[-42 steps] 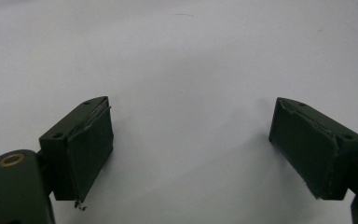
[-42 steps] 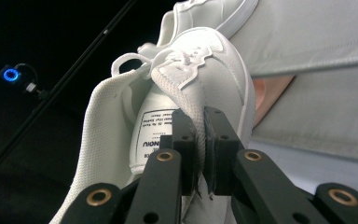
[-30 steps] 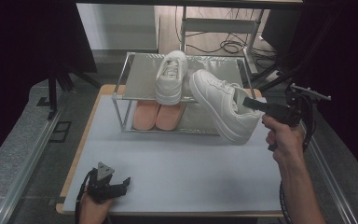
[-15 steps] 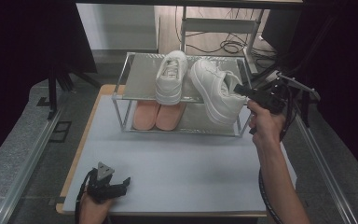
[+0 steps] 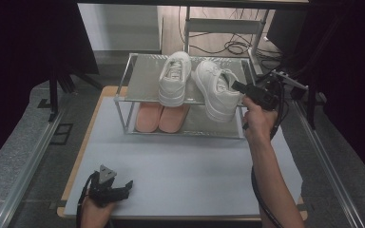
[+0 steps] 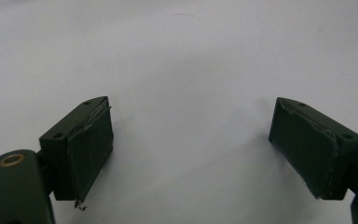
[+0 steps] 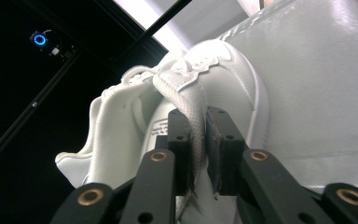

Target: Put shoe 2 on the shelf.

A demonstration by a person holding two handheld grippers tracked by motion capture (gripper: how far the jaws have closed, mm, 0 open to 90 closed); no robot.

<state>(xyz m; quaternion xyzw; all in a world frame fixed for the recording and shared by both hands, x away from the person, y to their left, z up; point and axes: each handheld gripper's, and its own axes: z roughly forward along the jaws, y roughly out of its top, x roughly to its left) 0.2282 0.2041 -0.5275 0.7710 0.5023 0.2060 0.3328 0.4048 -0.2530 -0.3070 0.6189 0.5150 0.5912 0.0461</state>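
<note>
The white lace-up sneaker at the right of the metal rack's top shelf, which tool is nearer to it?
Right. The right tool grips the white lace-up sneaker at its collar; the left tool rests open at the table's near edge, far from it.

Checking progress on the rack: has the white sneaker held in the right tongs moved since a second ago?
Yes. The white sneaker in the right tongs has swung left and back onto the rack's top shelf, now lying beside the other sneaker.
</note>
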